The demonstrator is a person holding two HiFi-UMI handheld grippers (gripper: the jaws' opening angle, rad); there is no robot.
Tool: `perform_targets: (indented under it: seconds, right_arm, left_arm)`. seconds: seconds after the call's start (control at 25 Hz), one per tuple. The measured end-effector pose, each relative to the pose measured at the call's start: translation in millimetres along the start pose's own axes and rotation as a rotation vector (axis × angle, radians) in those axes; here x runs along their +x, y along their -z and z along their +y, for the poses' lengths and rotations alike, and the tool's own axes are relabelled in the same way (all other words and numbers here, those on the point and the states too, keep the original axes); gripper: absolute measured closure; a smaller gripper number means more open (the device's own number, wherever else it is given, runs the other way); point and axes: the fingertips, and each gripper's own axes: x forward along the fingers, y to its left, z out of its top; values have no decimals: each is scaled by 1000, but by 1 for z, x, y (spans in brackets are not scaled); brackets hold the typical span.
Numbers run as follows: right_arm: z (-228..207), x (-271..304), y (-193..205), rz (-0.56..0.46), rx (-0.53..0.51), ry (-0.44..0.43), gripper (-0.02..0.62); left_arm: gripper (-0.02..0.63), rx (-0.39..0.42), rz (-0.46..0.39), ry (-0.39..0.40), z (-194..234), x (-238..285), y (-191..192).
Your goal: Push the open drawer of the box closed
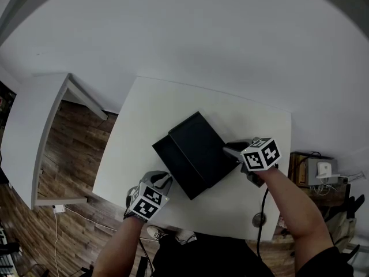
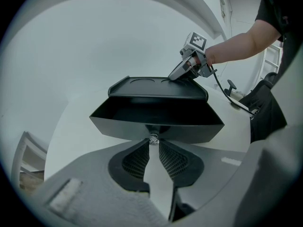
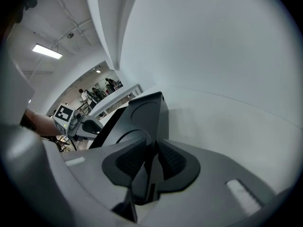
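Note:
A black box (image 1: 203, 138) lies at an angle in the middle of the white table (image 1: 144, 111). Its drawer (image 1: 177, 172) stands pulled out toward the near left. In the left gripper view the drawer front (image 2: 156, 128) fills the middle, and a small metal knob (image 2: 153, 138) sits on its lower edge. My left gripper (image 2: 152, 144) is shut on that knob at its tips. On the opposite side, my right gripper (image 1: 228, 150) is shut on the box's rear edge (image 3: 152, 126), which runs between its pads. Each gripper shows in the other's view: the right gripper (image 2: 178, 74) and the left gripper (image 3: 93, 126).
A black cable and a round grommet (image 1: 258, 219) lie near the table's near right corner. A second white desk (image 1: 26, 131) stands to the left over wood floor. A low shelf with devices (image 1: 316, 169) is at the right. The wall runs behind the table.

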Motion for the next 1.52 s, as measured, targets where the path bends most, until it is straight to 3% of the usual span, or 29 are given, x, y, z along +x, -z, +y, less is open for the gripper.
perform_targets:
  seconds: [1.52]
  right_arm:
    - [-6,-5,6,-31,7,-15,511]
  left_arm:
    - [538,-26,-13,48,-11,27,-37]
